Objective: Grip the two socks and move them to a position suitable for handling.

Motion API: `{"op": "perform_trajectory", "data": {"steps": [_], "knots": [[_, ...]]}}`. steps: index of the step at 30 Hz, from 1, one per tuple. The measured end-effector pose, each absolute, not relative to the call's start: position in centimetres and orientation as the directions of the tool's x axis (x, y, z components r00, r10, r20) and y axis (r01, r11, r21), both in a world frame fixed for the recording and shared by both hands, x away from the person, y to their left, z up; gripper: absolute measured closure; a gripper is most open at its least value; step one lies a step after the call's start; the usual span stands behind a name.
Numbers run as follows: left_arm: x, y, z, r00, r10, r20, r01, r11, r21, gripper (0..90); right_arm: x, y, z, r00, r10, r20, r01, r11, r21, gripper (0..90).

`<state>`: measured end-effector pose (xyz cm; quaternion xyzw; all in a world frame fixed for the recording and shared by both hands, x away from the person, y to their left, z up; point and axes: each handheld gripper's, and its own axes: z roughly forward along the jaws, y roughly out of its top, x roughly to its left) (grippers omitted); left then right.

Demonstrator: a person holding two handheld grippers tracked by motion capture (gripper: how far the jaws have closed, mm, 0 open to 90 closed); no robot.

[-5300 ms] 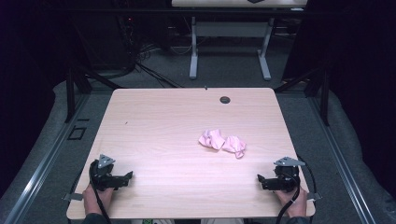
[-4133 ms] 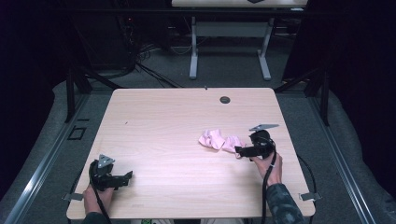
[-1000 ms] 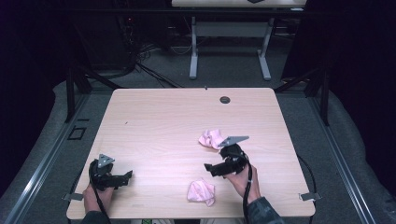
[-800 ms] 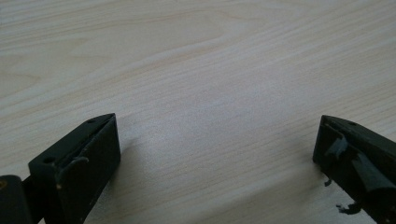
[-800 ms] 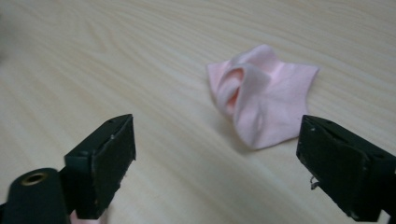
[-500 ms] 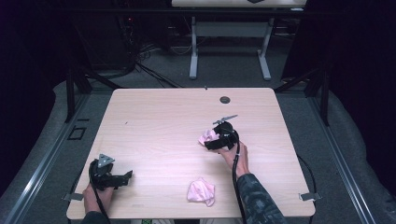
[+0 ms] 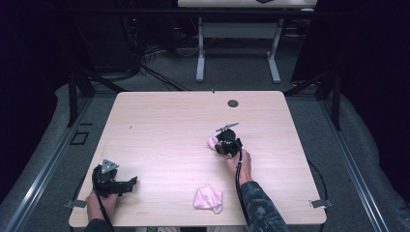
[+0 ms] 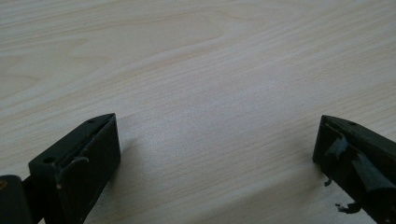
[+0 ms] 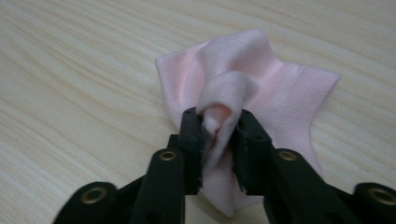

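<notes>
right gripper [image 9: 218, 135]: fingers just closed, pinching a fold of pink sock [image 9: 261, 88] | left gripper [image 8: 215, 158]: fingers wide, nothing between

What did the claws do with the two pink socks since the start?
The right claw carried one pink sock to the table's near edge and let it go. Then it went back, and its jaws have just been closing on the second sock, pinching a fold. The left claw stayed open in its spot at the near left.
</notes>
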<state>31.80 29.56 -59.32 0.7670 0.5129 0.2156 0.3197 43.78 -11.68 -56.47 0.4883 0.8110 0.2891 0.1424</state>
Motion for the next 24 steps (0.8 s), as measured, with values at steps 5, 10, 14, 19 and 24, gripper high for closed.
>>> {"op": "perform_trajectory", "data": {"steps": [5,10,14,19,24], "knots": [[31.8,29.6,-59.3,0.381,0.924,0.002,0.649,-0.269,0.712,0.6,43.1,-12.0,-55.4,-0.498,0.864,0.078,0.695,0.343,0.632,82.1],[31.8,29.6,-59.3,0.381,0.925,0.001,0.649,-0.268,0.712,0.6,39.8,-11.8,-52.4,-0.559,0.825,0.087,0.632,0.355,0.689,81.9],[31.8,29.6,-59.3,0.379,0.925,0.000,0.650,-0.266,0.712,0.6,37.5,-11.3,-51.9,-0.587,0.804,0.095,0.625,0.375,0.685,81.2],[31.9,29.6,-59.3,0.377,0.926,0.000,0.649,-0.265,0.713,0.7,36.0,-10.5,-54.3,-0.592,0.803,0.070,0.649,0.424,0.631,79.1],[31.9,29.6,-59.3,0.378,0.926,0.001,0.649,-0.266,0.713,0.6,35.3,-10.5,-55.5,-0.566,0.823,0.051,0.667,0.420,0.616,54.7]]}}
